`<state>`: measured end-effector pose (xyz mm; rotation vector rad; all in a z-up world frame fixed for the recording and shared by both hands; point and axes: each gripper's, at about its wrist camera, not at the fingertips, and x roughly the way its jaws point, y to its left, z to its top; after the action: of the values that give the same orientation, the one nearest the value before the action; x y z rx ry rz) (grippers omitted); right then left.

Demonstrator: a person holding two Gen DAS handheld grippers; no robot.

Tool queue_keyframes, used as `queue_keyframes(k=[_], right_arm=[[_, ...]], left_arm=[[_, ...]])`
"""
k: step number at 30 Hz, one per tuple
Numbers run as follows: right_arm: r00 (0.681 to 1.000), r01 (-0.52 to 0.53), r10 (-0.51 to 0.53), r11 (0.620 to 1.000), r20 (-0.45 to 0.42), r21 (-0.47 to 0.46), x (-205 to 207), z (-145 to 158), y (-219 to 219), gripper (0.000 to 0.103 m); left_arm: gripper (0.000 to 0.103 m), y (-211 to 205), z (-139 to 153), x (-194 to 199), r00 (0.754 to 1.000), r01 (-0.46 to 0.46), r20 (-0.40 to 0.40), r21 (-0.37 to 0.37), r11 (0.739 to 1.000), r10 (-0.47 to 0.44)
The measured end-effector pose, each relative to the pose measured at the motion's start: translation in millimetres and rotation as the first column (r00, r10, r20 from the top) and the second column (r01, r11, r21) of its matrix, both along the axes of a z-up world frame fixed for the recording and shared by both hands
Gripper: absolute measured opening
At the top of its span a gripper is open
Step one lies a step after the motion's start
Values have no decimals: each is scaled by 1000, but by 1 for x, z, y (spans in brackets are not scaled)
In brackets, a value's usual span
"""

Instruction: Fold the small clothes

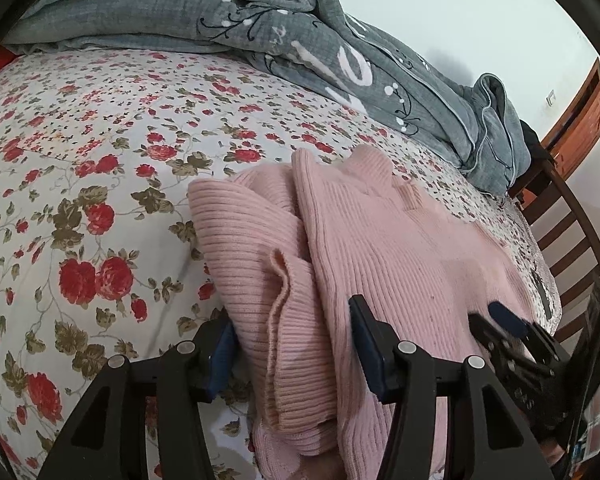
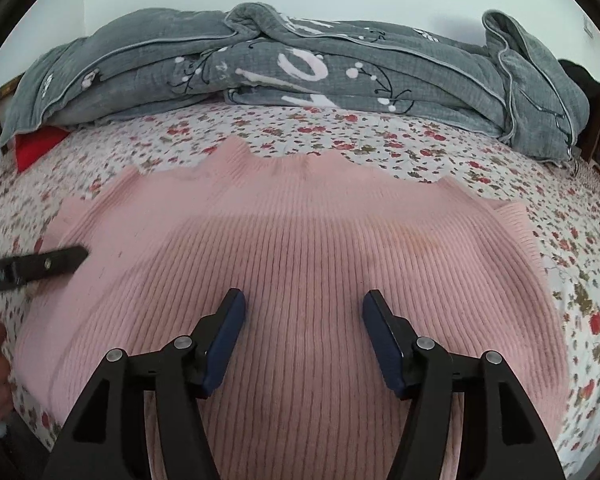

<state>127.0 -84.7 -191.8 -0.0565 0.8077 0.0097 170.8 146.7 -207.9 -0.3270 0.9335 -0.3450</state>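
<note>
- The pink ribbed sweater (image 2: 300, 248) lay spread on the floral bedsheet (image 1: 80, 152), toward the bed's near edge, with its scalloped hem pointing to the far side, where a grey quilt (image 2: 300, 64) was heaped.
- On the left side a sleeve or side panel (image 1: 244, 240) had been turned in over the body, leaving a loose raised fold.
- The knit looked light, soft and limp; it would likely stretch and sag when lifted, and the ribs should give the pads some bite rather than slip.
- Judged from the layout, the best holds were doubled places: the folded edge on the left, or the hem corners, since a single layer would drag and pucker.
- The left gripper (image 1: 292, 344) stood with its jaws partly apart, astride the turned-in fold; whether the pads pressed on the cloth could not be told for sure.
- The right gripper (image 2: 304, 332) was open about halfway above the middle of the sweater, with nothing pinched between its blue pads (image 2: 226, 340).
</note>
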Motion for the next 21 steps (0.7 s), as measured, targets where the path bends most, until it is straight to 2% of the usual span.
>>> queue_keyframes(k=[9,13,21], right_arm=[[999,-35,34,998,-26,-48,-46,-9,0,60],[1000,-11,10,999,-18,-34,-35,-8,1,63],[998,8,-5,999,61,-42,-12,-1,7,66]], left_arm=[[55,-3,2,-6,999,44,2,-7,999,-44],[55,-3,3,-11,998,64,-9,-15,998,-64],[54,10,-2,-3,997,28,-61,-137,990,-36]])
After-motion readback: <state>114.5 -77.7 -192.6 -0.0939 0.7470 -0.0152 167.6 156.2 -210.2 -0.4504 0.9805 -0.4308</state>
